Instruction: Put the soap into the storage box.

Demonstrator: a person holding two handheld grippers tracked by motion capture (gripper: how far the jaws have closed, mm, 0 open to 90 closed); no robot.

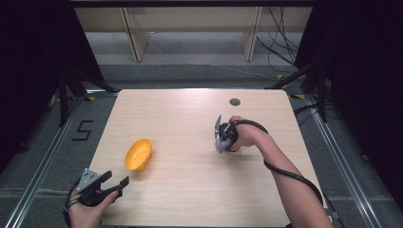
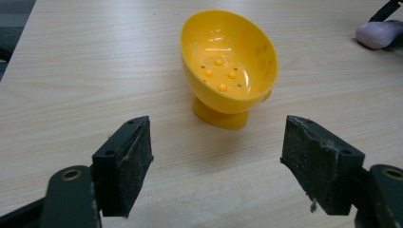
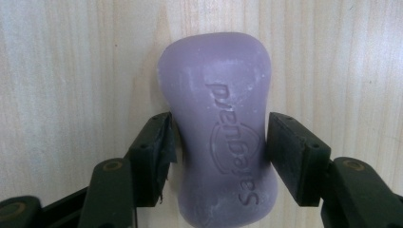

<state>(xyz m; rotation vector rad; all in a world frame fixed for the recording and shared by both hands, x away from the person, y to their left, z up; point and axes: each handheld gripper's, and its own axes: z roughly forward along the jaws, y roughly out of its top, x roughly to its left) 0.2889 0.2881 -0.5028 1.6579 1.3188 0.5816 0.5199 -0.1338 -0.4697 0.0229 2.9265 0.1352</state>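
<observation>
The purple soap bar (image 3: 219, 130) is clasped at its waist by the right tool (image 3: 219, 142); the left tool (image 2: 216, 161) is held released before the yellow dish (image 2: 228, 66).

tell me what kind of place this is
Probably a lab recording station, not a home: a bare wooden table ringed by black curtains, loose cables on the floor, and a taped number beside it.

High view looks down on the table (image 1: 199, 190); 2 gripper views sit close above it.
</observation>
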